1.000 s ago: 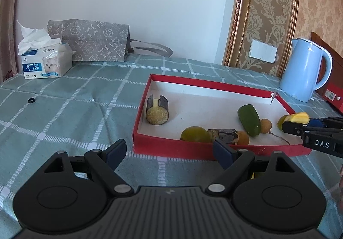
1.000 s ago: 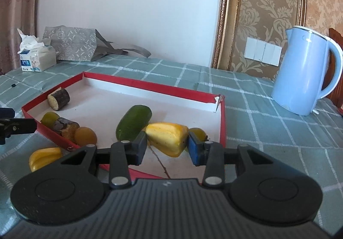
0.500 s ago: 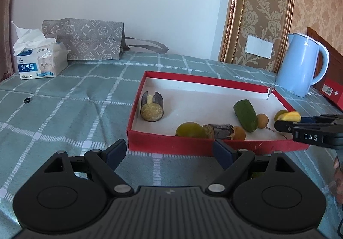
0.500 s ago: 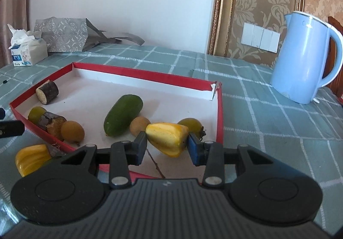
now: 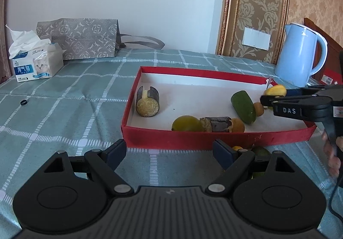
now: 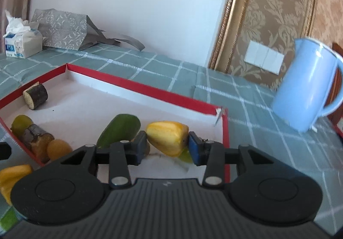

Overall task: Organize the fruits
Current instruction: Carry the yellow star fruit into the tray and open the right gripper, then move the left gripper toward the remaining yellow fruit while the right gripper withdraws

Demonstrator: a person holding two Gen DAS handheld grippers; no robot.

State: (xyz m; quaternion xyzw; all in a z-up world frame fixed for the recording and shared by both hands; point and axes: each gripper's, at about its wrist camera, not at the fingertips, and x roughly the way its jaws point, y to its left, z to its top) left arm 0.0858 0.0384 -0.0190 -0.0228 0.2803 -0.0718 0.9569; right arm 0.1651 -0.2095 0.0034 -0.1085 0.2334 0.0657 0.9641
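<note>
The right gripper [image 6: 167, 145] reaches over the red tray's [image 5: 214, 138] right end, its jaws opening around a yellow fruit [image 6: 167, 137]. The left gripper [image 5: 169, 151] waits wide apart, empty, before the tray's near edge. Inside lie a green fruit [image 5: 243, 107] and small pieces.

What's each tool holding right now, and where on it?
Right tool: yellow fruit piece between its pads, gripped across its two ends over the red tray; jaws are opening, contact on the right pad looks marginal. Left tool: open, nothing held.

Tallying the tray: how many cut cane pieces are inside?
2. One cane piece lies near the red tray's left wall; the other at its front wall between a green fruit and an orange one. None seems hidden.
</note>
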